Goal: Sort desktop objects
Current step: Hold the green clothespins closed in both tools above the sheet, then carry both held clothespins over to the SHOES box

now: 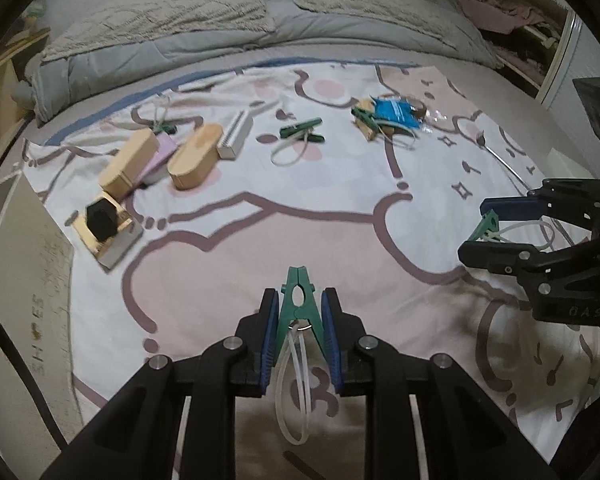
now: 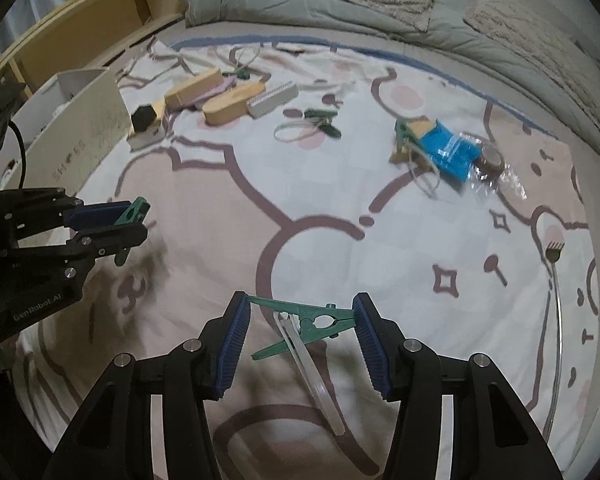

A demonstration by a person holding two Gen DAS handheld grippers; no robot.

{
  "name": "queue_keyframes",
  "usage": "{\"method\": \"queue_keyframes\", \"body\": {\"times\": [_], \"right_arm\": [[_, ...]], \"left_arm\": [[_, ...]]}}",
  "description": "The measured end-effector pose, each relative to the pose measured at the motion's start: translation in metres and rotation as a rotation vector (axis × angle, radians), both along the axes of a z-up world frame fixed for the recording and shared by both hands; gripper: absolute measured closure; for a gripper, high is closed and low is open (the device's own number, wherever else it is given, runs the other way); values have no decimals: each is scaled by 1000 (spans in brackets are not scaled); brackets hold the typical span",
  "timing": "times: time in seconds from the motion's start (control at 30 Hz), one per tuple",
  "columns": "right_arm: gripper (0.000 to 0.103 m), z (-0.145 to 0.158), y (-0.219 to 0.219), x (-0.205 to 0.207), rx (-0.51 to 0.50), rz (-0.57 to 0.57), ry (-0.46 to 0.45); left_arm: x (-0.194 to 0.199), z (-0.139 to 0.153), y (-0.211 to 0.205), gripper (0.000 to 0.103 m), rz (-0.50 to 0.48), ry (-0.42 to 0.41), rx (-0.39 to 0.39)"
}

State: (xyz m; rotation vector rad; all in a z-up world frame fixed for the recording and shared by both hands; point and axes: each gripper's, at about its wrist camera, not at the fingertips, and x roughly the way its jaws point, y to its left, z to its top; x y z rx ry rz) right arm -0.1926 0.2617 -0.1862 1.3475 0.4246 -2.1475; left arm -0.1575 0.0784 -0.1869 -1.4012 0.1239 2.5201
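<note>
left wrist view: left tongs (image 1: pixel 299 322) closed on a green clothespin (image 1: pixel 299 300), blue pads pressing both its handle legs, nose pointing forward, white loop (image 1: pixel 294 392) hanging below over the patterned bed sheet (image 1: pixel 260 248). right tongs (image 1: pixel 485 229) at the right edge, holding a second green clothespin (image 1: pixel 486 227)

right wrist view: right tongs (image 2: pixel 302 336) spread wide, second clothespin (image 2: pixel 304 320) spanning sideways between the blue pads, both ends touching them, white loop (image 2: pixel 316 380) trailing down. left tongs (image 2: pixel 126 222) at the left, just beside a white shoe box (image 2: pixel 88 120)

farther back on the sheet: third green clothespin (image 2: pixel 324 122) with loop, two wooden cases (image 2: pixel 216 94), black block on a wooden base (image 2: pixel 144 120), blue packet (image 2: pixel 448 148) touching another clothespin (image 2: pixel 404 132), metal back scratcher (image 2: pixel 556 280) at far right, well apart from the rest
</note>
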Motion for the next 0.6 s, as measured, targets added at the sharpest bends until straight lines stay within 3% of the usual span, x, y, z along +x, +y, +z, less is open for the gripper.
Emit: {"method": "queue_keyframes", "body": {"times": [0.6], "right_arm": [[49, 51, -13, -5, -139, -31, 109]], "left_arm": [[2, 59, -38, 81, 81, 166, 12]]}}
